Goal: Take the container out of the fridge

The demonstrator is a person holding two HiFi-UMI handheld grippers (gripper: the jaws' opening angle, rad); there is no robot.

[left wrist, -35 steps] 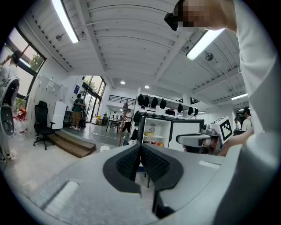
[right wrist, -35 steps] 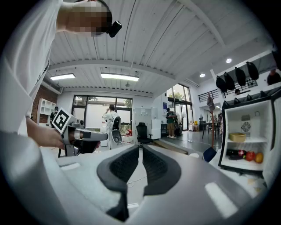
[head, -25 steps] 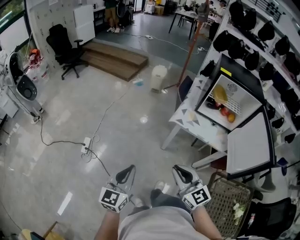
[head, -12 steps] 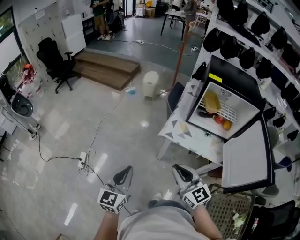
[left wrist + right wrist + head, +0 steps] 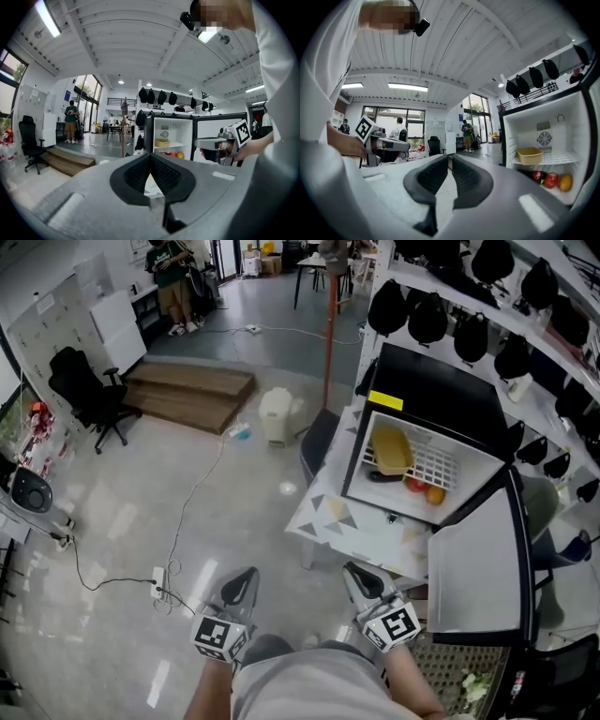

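Note:
A small black fridge (image 5: 441,395) stands open on a white table (image 5: 361,531), its door (image 5: 478,568) swung toward me. The yellow container (image 5: 390,448) sits on the upper wire shelf; it also shows in the left gripper view (image 5: 162,143) and the right gripper view (image 5: 529,155). My left gripper (image 5: 239,585) and right gripper (image 5: 361,579) hang low near my body, well short of the fridge. Both are shut with nothing between the jaws, as the left gripper (image 5: 150,157) and right gripper (image 5: 450,159) show in their own views.
Below the container lie a dark bottle (image 5: 534,176), a red fruit (image 5: 551,179) and an orange one (image 5: 565,182). A wicker basket (image 5: 459,676) stands at my right, a white bin (image 5: 277,416) and a cable with a power strip (image 5: 157,582) on the floor. Black caps (image 5: 427,320) hang above the fridge.
I have walked toward the fridge: it and its table have slid left and grown larger in the head view. Both grippers keep their place and stay shut.

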